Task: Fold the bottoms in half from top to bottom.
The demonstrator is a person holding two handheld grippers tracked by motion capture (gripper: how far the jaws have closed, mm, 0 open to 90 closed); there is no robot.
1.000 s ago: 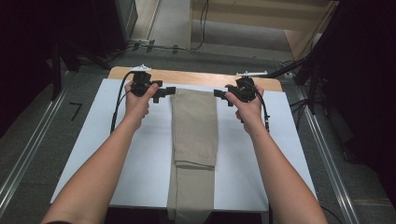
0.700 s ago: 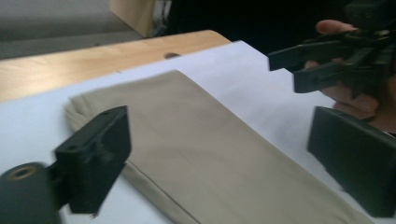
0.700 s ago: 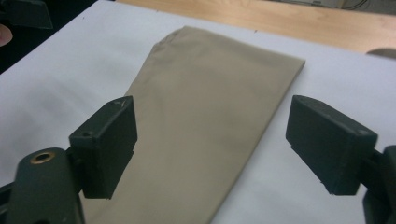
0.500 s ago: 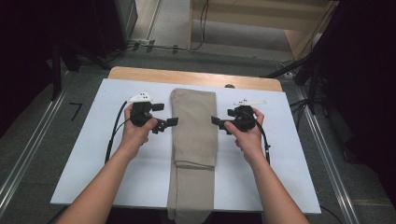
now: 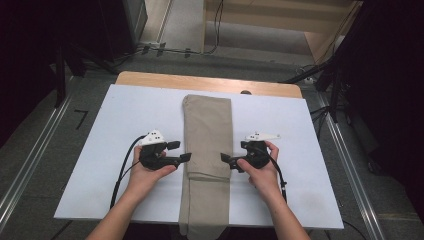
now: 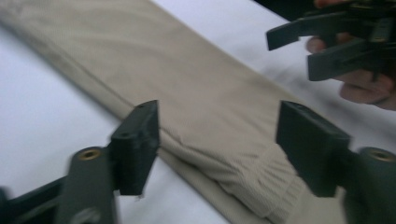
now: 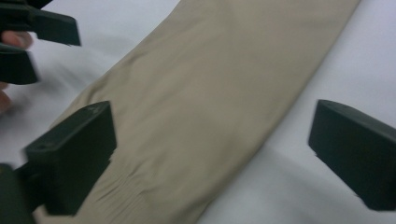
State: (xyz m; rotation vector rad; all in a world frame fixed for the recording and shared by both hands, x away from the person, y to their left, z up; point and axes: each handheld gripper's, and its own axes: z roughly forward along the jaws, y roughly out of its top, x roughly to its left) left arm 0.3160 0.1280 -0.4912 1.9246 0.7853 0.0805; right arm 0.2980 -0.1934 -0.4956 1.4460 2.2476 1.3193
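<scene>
Folded beige trousers (image 5: 207,145) lie lengthwise down the middle of the white board (image 5: 125,115). My left gripper (image 5: 183,151) is at their left edge and my right gripper (image 5: 227,159) at their right edge, both pointing inward near the folded layer's near end. In the left gripper view my left gripper (image 6: 219,149) is open over the ribbed cuff (image 6: 266,177); its jaws have just been closing and do not press the cloth. My right gripper (image 7: 212,158) is open above the trousers (image 7: 210,93); its jaws have just been opening, with nothing gripped.
The board rests on a wooden table (image 5: 210,82) whose far edge shows beyond it. Metal rails (image 5: 350,165) run along both sides on the floor. Cables (image 5: 215,20) and dark stands lie beyond the table. The trousers' lower part hangs over the near edge (image 5: 202,225).
Both hands have moved from the far end of the trousers toward the near side, along the cloth's two edges. The trousers lie as before.
</scene>
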